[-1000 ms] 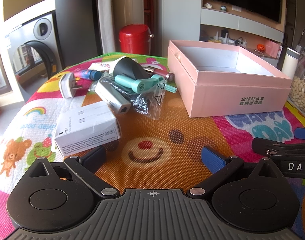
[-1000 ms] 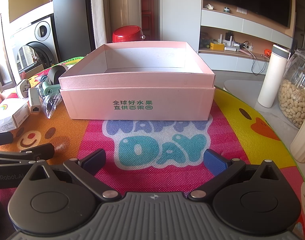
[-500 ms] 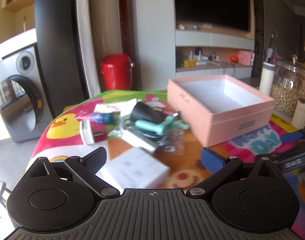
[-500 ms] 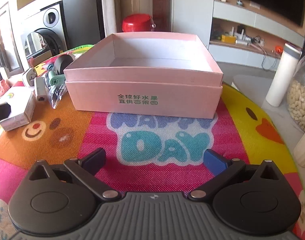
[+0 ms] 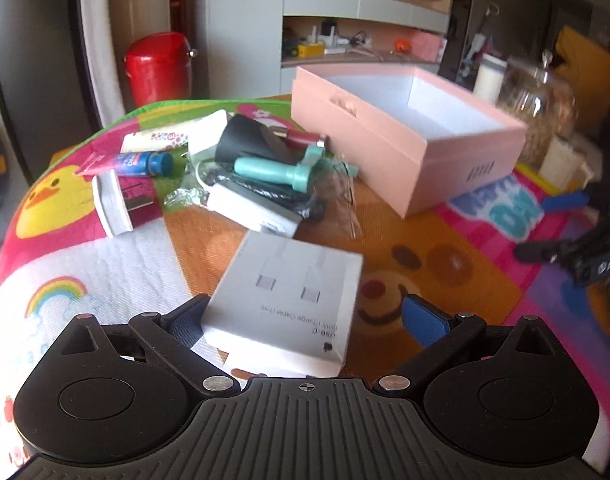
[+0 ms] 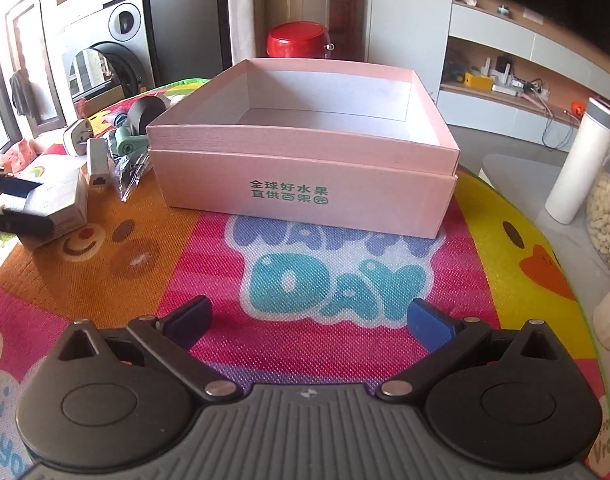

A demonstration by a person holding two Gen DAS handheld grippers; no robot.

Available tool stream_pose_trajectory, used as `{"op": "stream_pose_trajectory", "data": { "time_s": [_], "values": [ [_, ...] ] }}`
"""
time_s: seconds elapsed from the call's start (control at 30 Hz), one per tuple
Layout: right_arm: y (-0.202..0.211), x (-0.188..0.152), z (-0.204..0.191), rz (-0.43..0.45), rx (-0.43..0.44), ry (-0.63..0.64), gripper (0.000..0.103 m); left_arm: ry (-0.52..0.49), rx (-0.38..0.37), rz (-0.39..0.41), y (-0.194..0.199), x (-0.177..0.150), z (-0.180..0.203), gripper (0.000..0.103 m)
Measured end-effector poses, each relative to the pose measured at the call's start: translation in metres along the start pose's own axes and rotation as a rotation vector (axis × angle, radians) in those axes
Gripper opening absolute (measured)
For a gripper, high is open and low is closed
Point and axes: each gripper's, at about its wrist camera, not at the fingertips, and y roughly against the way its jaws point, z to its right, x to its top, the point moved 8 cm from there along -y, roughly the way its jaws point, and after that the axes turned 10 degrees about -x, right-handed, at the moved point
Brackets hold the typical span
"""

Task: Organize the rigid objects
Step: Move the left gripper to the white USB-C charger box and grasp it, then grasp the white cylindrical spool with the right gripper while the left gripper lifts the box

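Observation:
A white cable box (image 5: pixel 289 296) lies on the colourful mat between the wide-open fingers of my left gripper (image 5: pixel 305 320); the fingers stand apart from its sides. It also shows in the right wrist view (image 6: pixel 57 204). Behind it lies a pile: a teal tool (image 5: pixel 277 170), a black cone (image 5: pixel 241 140), a blue tube (image 5: pixel 133 162), a white plug (image 5: pixel 113 204). The open pink box (image 5: pixel 405 144) stands at the right, empty inside. My right gripper (image 6: pixel 309 324) is open and empty over the mat, in front of the pink box (image 6: pixel 305 196).
A glass jar of nuts (image 6: pixel 609 220) and a white bottle (image 6: pixel 581 168) stand right of the pink box. A red bin (image 5: pixel 159 68) stands on the floor behind the table. The table edge curves at the left.
My left gripper has swung down and in toward the white cable box, which now sits between its fingers. My right gripper has barely moved.

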Motion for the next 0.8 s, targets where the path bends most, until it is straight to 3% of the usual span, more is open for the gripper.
{"op": "stream_pose_trajectory", "data": {
  "time_s": [0.07, 0.13, 0.33, 0.4, 0.53, 0.63, 0.8],
  "values": [
    [0.004, 0.004, -0.005, 0.016, 0.000, 0.045, 0.102, -0.035, 0.038, 0.019, -0.003, 0.000, 0.004, 0.101],
    [0.012, 0.012, -0.014, 0.047, 0.005, 0.092, 0.096, -0.021, 0.066, 0.075, 0.000, 0.003, 0.005, 0.076],
    [0.047, 0.085, -0.058, 0.240, 0.008, 0.123, 0.095, 0.131, 0.127, 0.229, 0.047, 0.005, -0.008, 0.074],
    [0.049, 0.116, -0.080, 0.257, 0.043, 0.110, 0.095, 0.186, 0.162, 0.275, 0.068, -0.001, -0.017, 0.074],
    [0.036, 0.159, -0.148, 0.181, 0.225, 0.126, 0.095, 0.270, 0.206, 0.333, 0.100, -0.017, -0.033, 0.074],
    [0.009, 0.177, -0.198, 0.071, 0.321, 0.103, 0.091, 0.323, 0.254, 0.365, 0.118, -0.030, -0.050, 0.074],
    [-0.045, 0.182, -0.267, -0.014, 0.323, 0.114, 0.082, 0.378, 0.217, 0.377, 0.131, -0.050, -0.058, 0.074]
  ]
}}
